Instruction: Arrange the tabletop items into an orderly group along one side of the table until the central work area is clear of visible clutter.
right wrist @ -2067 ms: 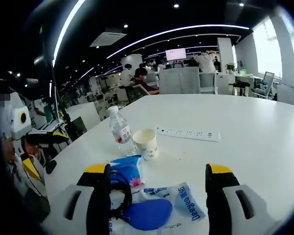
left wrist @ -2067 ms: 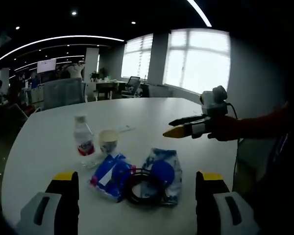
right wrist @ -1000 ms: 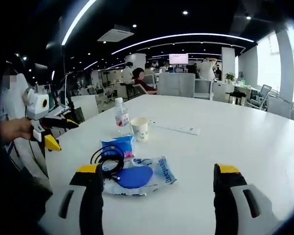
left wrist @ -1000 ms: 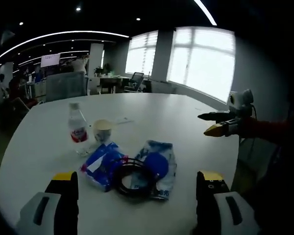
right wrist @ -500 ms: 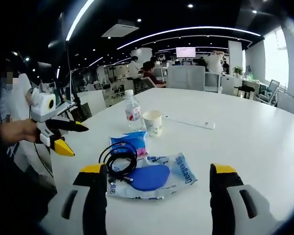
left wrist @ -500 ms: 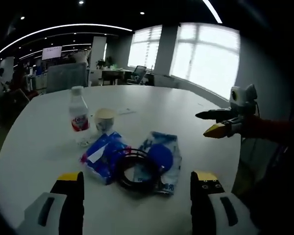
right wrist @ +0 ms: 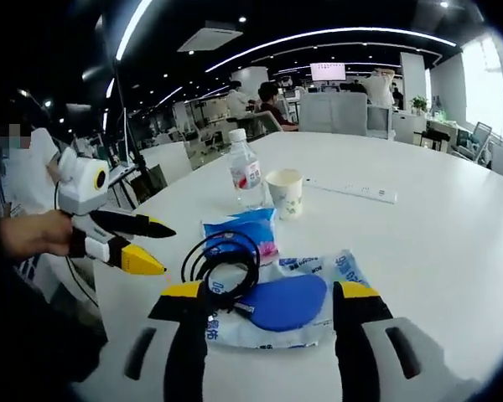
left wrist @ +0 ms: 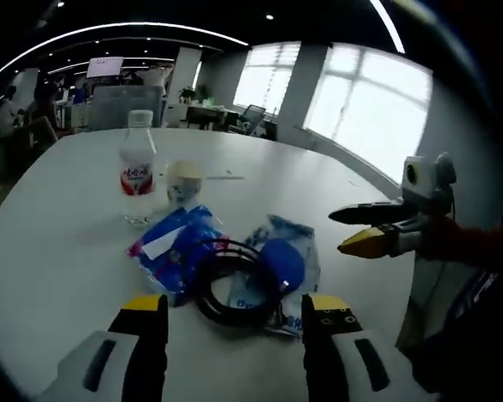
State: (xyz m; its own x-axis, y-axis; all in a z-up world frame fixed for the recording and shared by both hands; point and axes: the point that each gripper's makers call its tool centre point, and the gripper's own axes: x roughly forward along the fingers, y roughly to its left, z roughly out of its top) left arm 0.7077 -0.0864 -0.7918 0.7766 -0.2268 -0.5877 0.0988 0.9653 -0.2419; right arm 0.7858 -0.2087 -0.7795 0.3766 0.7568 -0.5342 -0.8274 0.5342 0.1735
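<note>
Left tool released, jaws apart, holding nothing; black cable coil lies flat on table just ahead between jaws; blue pouch long axis runs away from tool; water bottle upright beyond, paper cup beside it; right tool released too; right gripper view adds white power strip past cup.

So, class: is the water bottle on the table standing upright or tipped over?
Upright: the water bottle stands on its base on the table, cap on top.
</note>
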